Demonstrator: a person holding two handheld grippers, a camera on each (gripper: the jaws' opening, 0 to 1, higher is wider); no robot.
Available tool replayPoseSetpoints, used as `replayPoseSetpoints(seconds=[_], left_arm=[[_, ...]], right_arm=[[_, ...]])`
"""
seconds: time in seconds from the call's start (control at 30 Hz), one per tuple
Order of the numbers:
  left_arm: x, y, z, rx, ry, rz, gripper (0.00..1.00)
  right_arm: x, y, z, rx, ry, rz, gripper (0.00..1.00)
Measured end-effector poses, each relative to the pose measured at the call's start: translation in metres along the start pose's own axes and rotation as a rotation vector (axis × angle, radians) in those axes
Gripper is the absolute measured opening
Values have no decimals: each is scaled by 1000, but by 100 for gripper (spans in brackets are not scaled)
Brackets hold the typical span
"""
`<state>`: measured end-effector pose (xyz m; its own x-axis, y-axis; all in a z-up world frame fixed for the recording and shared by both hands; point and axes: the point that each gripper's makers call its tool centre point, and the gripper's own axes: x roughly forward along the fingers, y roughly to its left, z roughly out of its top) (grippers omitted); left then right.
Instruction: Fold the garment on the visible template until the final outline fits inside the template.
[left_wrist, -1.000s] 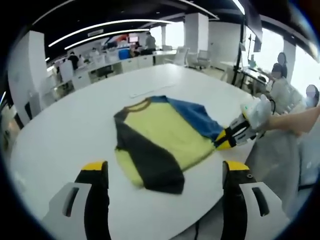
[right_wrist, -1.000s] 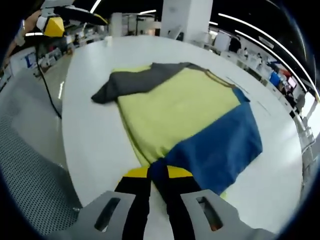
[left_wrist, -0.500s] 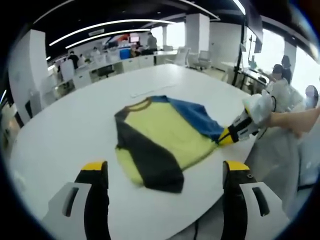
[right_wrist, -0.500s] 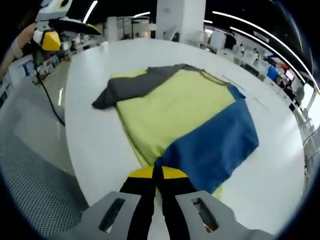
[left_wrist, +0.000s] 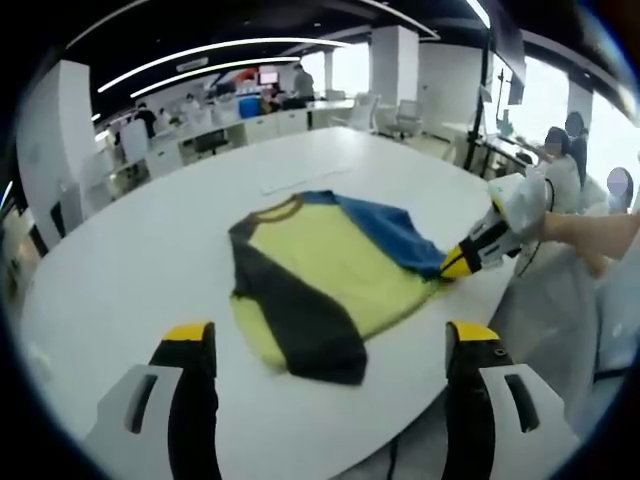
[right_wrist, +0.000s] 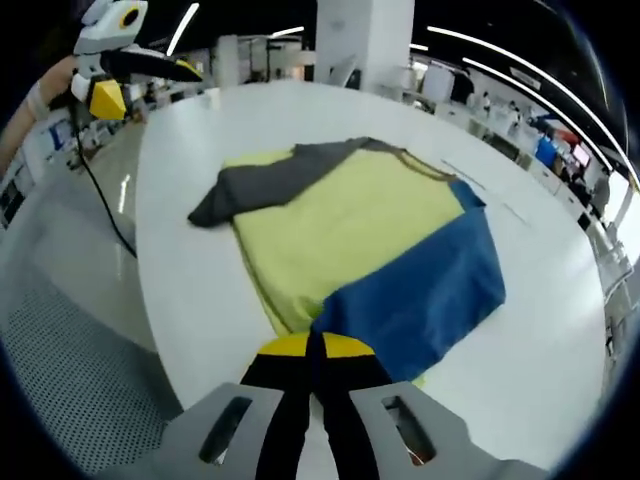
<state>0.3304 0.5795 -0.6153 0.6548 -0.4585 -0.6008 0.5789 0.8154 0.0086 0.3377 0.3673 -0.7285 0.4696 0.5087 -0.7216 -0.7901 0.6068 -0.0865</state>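
My right tongs clamped on blue sleeve of garment, for folding inward. My left tongs gaping, empty, above desk.

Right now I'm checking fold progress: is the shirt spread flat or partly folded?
Partly folded. The shirt has its grey sleeve and blue sleeve laid over its yellow body; the right gripper pinches the blue sleeve.
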Motion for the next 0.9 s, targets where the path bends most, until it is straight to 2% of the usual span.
replayPoseSetpoints(seconds=[0.13,0.57,0.9], left_arm=[[0,-1,2,12,-2,-3,96],[0,-6,2,24,6,-15,99],[-7,-2,3,24,-1,8,100]], right_arm=[[-9,-10,5,-1,-8,-11,3],[-33,-49,10,-13,-27,-78,3],[-48,-84,2,-35,-5,-136,3]])
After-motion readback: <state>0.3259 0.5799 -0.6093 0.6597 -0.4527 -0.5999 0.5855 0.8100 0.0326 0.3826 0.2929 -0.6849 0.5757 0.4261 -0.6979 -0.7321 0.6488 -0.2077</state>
